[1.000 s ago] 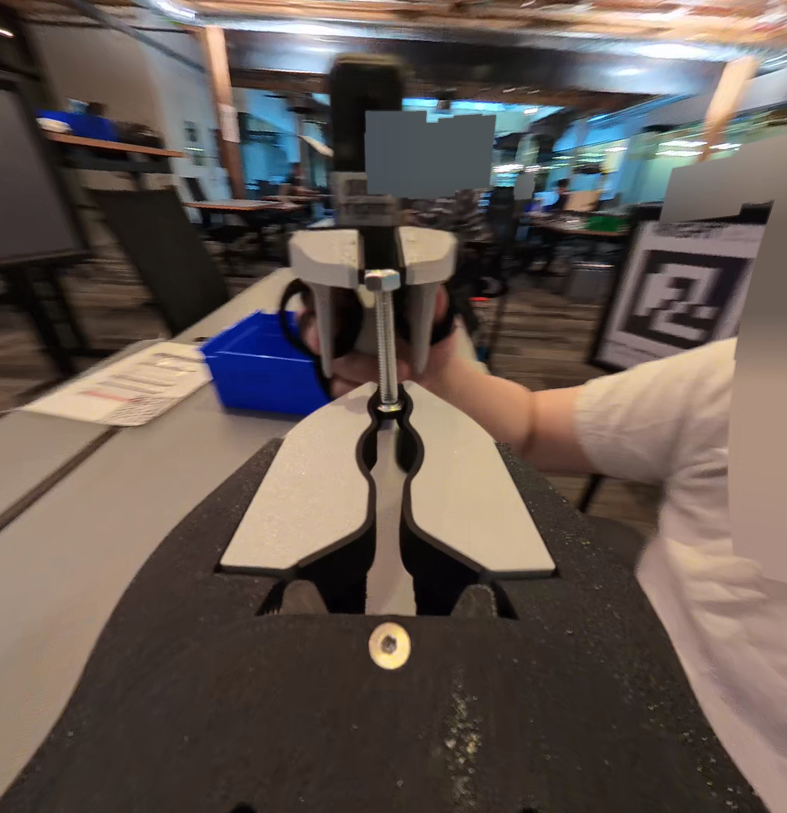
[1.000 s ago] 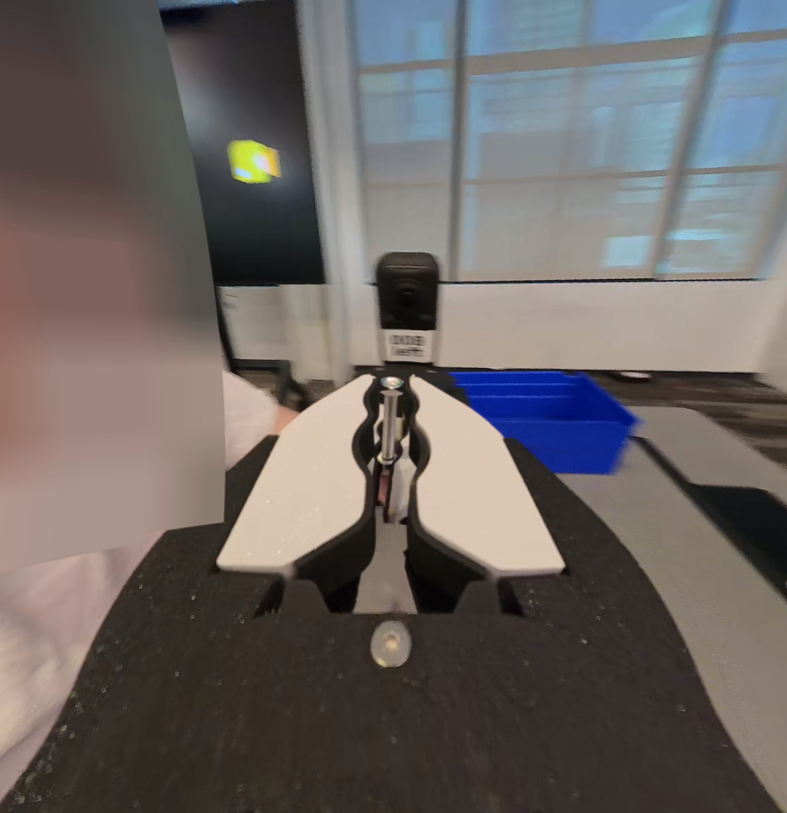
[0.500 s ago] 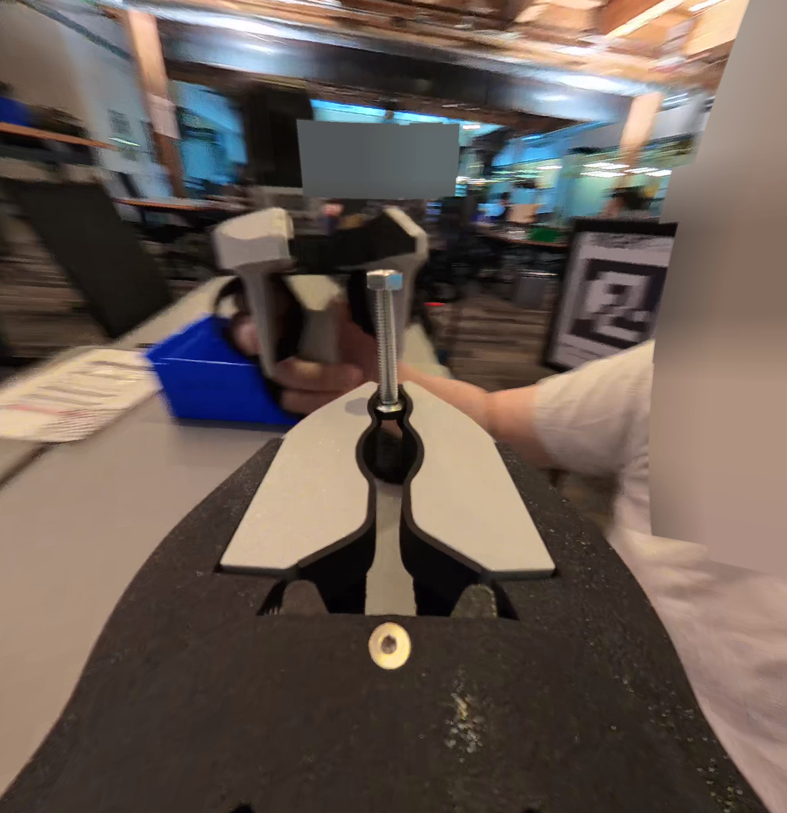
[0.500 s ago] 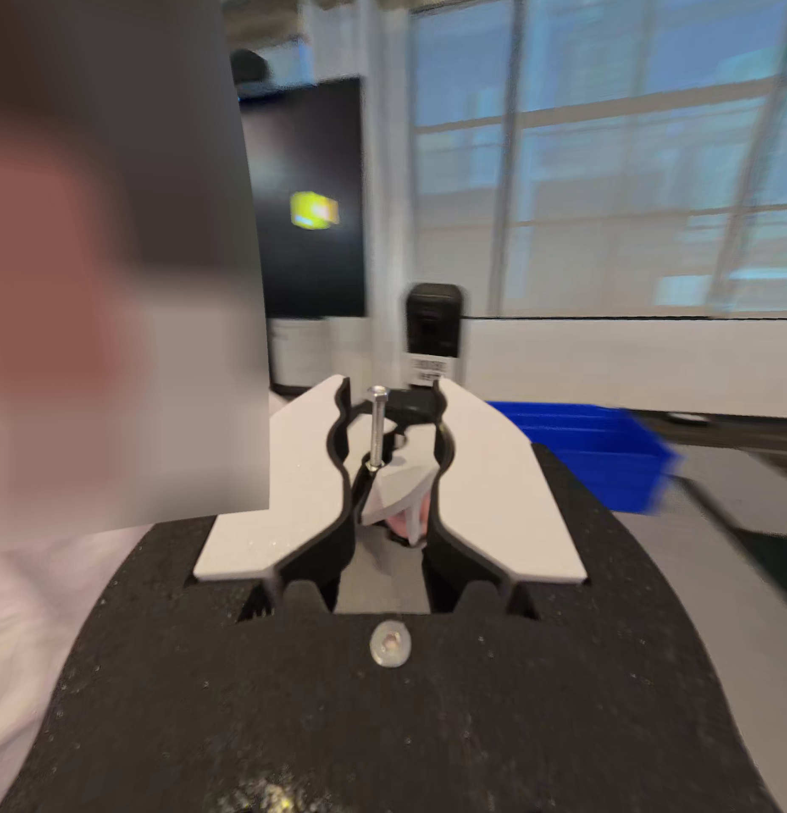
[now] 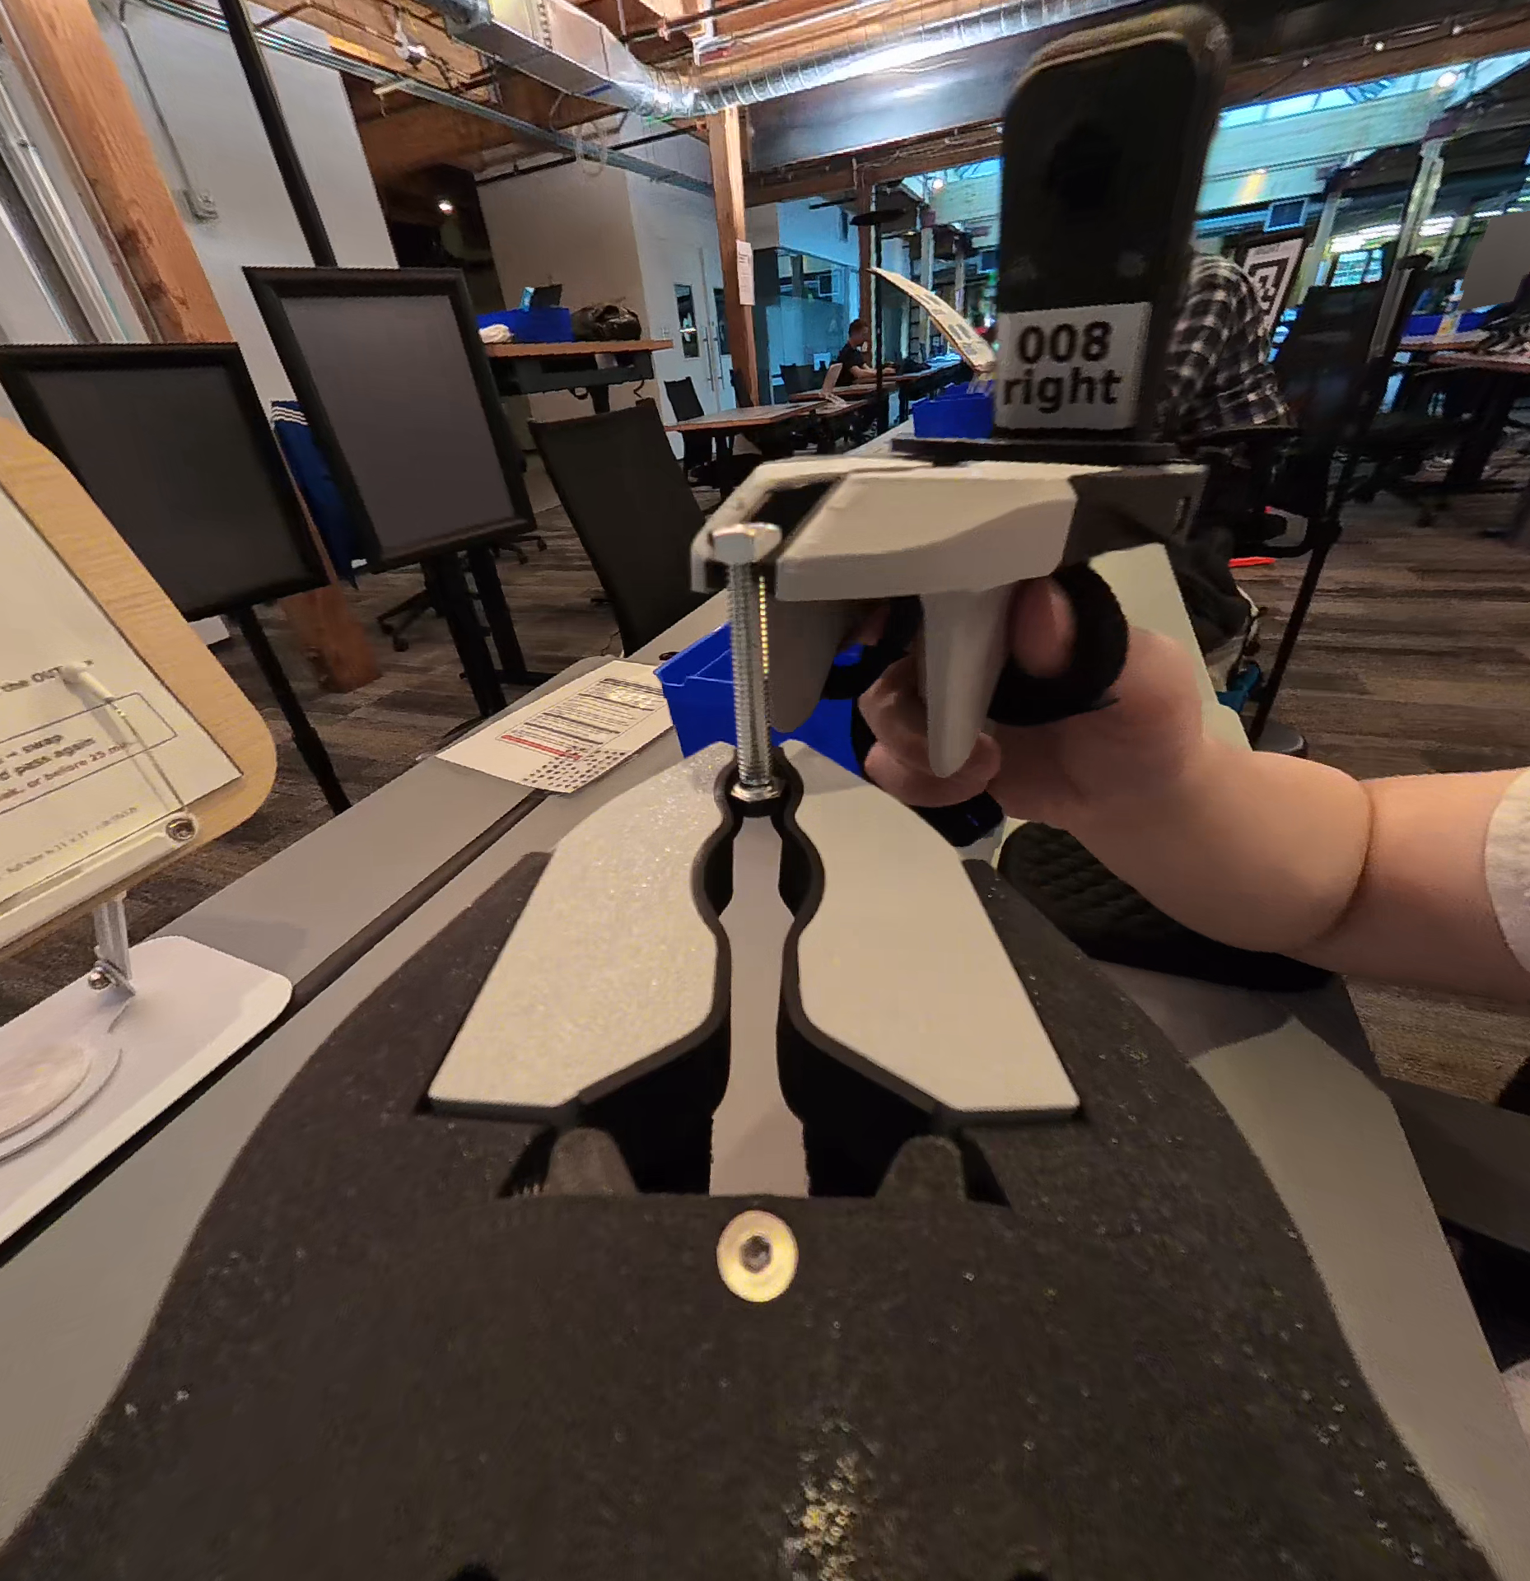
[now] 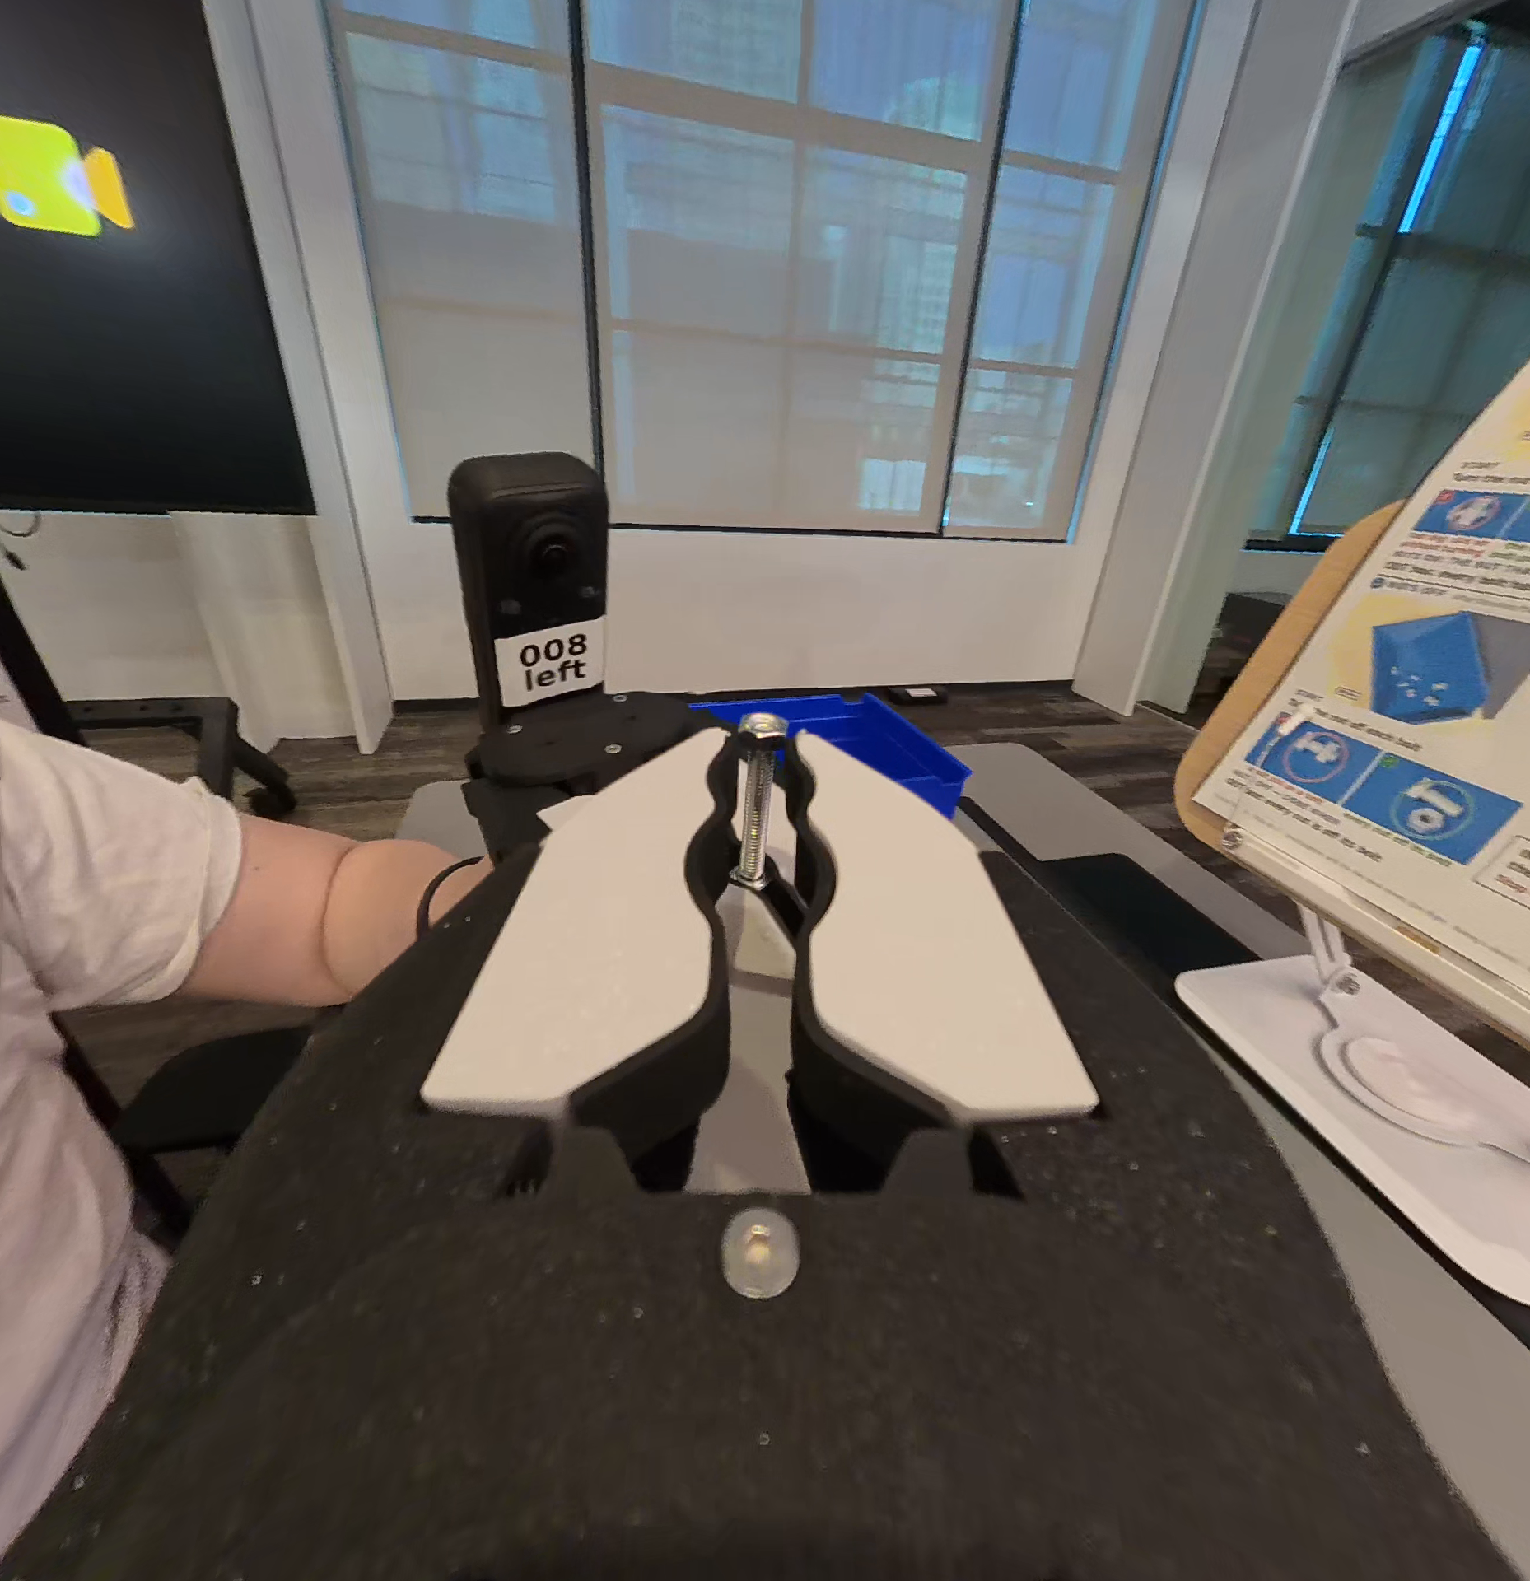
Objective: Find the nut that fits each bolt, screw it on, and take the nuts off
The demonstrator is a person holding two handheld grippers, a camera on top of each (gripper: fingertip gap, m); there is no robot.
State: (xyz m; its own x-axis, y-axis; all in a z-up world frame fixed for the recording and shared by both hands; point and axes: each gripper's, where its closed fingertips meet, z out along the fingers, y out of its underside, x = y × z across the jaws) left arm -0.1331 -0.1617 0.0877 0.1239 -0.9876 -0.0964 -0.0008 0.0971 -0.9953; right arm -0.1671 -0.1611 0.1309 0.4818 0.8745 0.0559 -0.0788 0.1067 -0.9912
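Indoors, a grey table [image 5: 334,890] runs through an open workspace with windows behind, and on it stand a blue bin [image 5: 702,697], a printed sheet [image 5: 578,723] and an instruction card on a white stand [image 6: 1378,753]. Two handheld grippers meet above the table, well clear of its surface. From the left wrist view, the left gripper [image 5: 757,791] has its white fingers drawn nearly together, pinching the lower end of a silver bolt [image 5: 751,659] at a nut [image 5: 755,789] threaded there. That bolt stands upright, its hex head on top. Opposite, the right gripper [image 5: 736,547], held in a person's hand [image 5: 1044,727], has its fingertips closed around the bolt's head. From the right wrist view, the right gripper [image 6: 762,744] shows the same grip: narrow gap, the bolt head [image 6: 762,729] caught at the tips, the threaded shank running back between the fingers to the nut [image 6: 751,873]. Behind the bolt sits the blue bin [image 6: 881,744].
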